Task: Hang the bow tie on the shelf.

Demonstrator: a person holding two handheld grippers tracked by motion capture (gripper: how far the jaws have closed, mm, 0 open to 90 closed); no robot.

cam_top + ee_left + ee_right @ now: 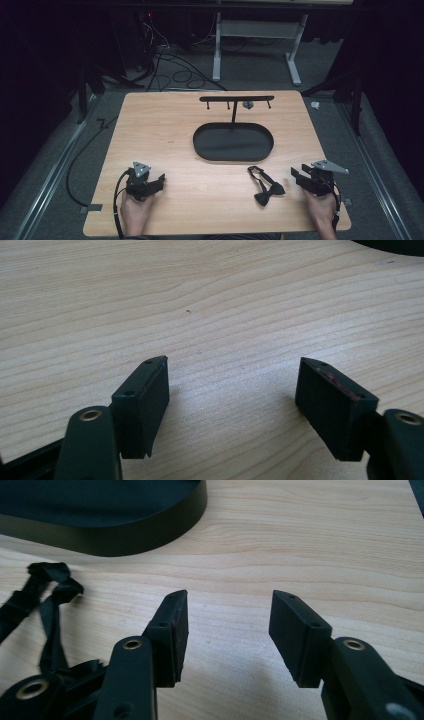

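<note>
A black bow tie (pixel 265 187) with its strap (pixel 256 171) lies on the wooden table near the front right. In the right gripper view, the bow tie (pixel 47 597) is to the left of the jaws. My right gripper (pixel 296 174) sits just right of it, open, with bare wood between its jaws (pixel 229 595). My left gripper (pixel 160 179) rests at the front left, open over bare table (pixel 232 362). A black oval tray (pixel 202 150) lies beyond the tie, and a T-shaped peg rack (pixel 235 98) rises from it.
The tray's wall (pixel 150 530) is close ahead of the right jaws. A small grey piece (pixel 247 104) hangs on the rack. Cables (pixel 175 75) and a desk frame (pixel 217 50) lie on the floor beyond the table's far edge.
</note>
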